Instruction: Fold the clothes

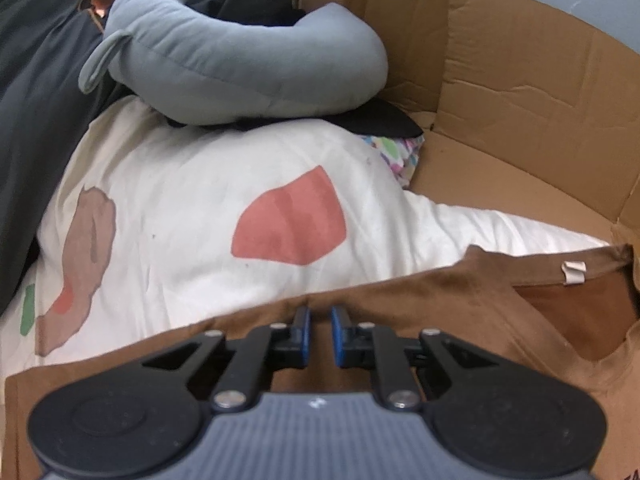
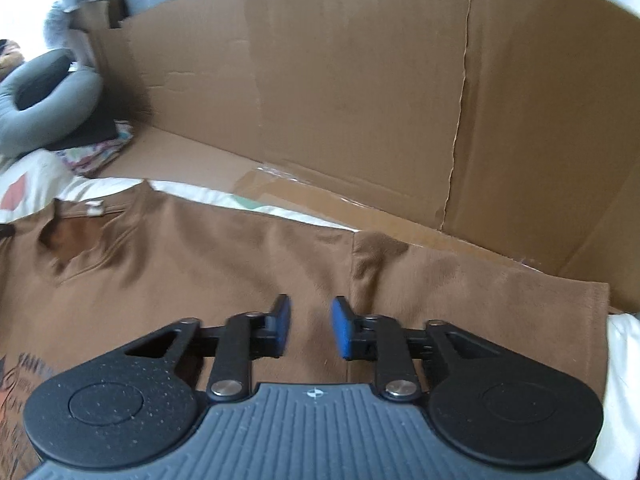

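Cardboard walls (image 2: 360, 80) rise beyond my grippers. My left gripper (image 1: 320, 334) looks nearly clenched at the brown shirt's (image 2: 240, 264) edge; whether it pinches cloth I cannot tell. My right gripper (image 2: 310, 328) hovers released, shirt beneath.

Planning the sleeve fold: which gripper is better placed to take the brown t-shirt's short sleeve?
Probably the right gripper: it hovers beside the sleeve seam of the brown t-shirt. The left gripper sits near the shoulder edge.
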A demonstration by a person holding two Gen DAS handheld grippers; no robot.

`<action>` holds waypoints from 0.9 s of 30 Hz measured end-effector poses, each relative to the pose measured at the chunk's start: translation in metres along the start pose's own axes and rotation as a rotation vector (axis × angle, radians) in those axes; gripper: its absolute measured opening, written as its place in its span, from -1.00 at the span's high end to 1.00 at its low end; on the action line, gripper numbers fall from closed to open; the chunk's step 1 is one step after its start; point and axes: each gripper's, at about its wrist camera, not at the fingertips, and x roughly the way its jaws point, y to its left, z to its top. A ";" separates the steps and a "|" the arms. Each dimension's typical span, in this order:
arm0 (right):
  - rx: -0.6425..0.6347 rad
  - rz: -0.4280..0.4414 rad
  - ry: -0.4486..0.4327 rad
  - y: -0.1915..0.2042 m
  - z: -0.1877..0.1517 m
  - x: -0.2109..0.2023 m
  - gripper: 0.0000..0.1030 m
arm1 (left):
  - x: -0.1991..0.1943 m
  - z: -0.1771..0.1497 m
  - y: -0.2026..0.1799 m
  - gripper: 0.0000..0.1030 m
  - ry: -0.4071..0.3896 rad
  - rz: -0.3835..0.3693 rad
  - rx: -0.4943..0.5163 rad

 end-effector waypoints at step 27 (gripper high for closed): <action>-0.067 0.137 -0.018 0.041 0.035 0.029 0.70 | -0.047 -0.029 -0.053 0.65 -0.022 -0.225 0.139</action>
